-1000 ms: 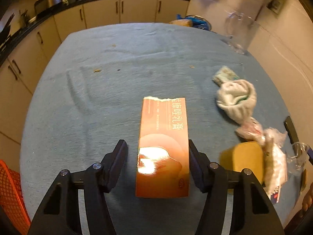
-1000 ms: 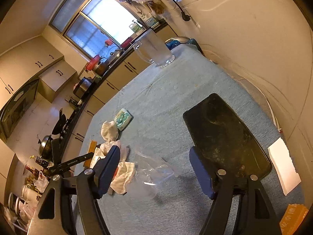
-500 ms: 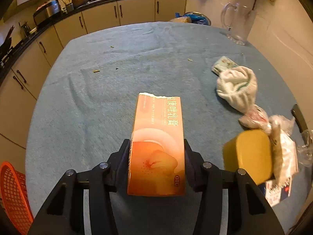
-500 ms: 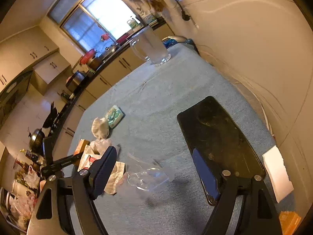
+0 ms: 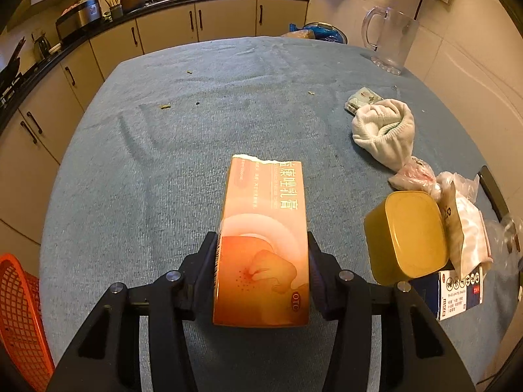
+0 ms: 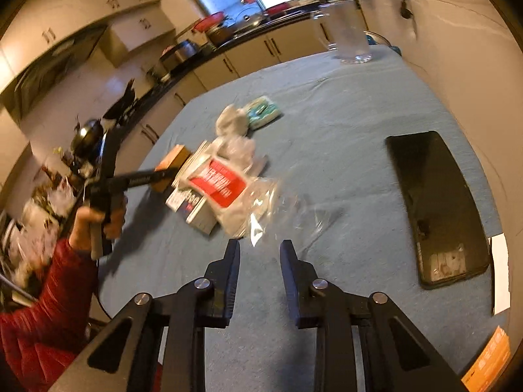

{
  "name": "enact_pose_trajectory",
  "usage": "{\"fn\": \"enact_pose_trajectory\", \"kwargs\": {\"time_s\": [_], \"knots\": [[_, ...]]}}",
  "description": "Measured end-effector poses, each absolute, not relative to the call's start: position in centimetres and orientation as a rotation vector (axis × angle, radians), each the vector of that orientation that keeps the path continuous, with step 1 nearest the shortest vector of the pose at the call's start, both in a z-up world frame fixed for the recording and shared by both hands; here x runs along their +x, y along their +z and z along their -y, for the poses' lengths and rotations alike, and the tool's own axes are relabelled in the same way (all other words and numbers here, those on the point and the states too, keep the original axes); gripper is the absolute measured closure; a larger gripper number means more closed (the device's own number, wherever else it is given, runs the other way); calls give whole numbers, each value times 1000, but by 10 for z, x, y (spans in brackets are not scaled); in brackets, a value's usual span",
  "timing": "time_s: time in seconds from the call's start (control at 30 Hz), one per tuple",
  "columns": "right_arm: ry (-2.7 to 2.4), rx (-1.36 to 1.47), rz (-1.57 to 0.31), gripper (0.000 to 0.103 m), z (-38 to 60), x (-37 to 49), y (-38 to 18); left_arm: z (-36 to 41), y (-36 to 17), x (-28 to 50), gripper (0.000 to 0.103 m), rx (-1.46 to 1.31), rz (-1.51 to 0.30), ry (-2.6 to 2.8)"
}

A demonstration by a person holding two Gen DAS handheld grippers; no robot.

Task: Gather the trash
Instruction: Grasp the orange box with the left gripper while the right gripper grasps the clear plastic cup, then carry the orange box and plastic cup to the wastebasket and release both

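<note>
My left gripper (image 5: 261, 254) is shut on an orange ointment carton (image 5: 264, 222), one pad on each long side, and holds it over the blue table cloth (image 5: 183, 150). In the right wrist view that left gripper (image 6: 163, 176) shows at the left with the carton (image 6: 173, 160), held by a person's hand (image 6: 108, 219). My right gripper (image 6: 260, 254) points at a trash pile. Its jaws are closing, with a narrow gap and nothing seen between them. A crumpled clear plastic bag (image 6: 284, 205) lies just past its fingertips, beside a bag with a red label (image 6: 222, 186).
A yellow tin (image 5: 408, 232), a white sock (image 5: 385, 130), a green packet (image 5: 362, 98) and a blue-white box (image 5: 457, 290) lie at the right. A black phone (image 6: 438, 205) and a clear jug (image 6: 346, 32) are on the table. An orange basket (image 5: 19, 310) stands at the table's left.
The left jaws closed onto the orange carton and raised its near end. The right gripper rolled and swung left toward the plastic bags, and its jaws went from wide to narrow.
</note>
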State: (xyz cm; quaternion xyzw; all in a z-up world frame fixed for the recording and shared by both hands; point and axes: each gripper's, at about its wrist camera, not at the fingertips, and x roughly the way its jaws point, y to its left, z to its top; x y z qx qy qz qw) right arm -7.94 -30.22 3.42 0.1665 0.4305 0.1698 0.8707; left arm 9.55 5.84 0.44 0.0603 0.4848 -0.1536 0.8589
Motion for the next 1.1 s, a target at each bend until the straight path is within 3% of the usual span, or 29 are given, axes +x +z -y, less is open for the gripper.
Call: {"fn": "enact_pose_trajectory", "kwargs": {"time_s": [0.27, 0.33, 1.1], "knots": [[358, 339, -917, 75, 286, -68, 18, -58, 5, 87, 54, 143, -992, -308], [365, 331, -907, 93, 280, -69, 18, -61, 8, 83, 54, 121, -983, -319], [516, 428, -780, 95, 213, -42, 59, -126, 75, -6, 54, -17, -804, -317]]}}
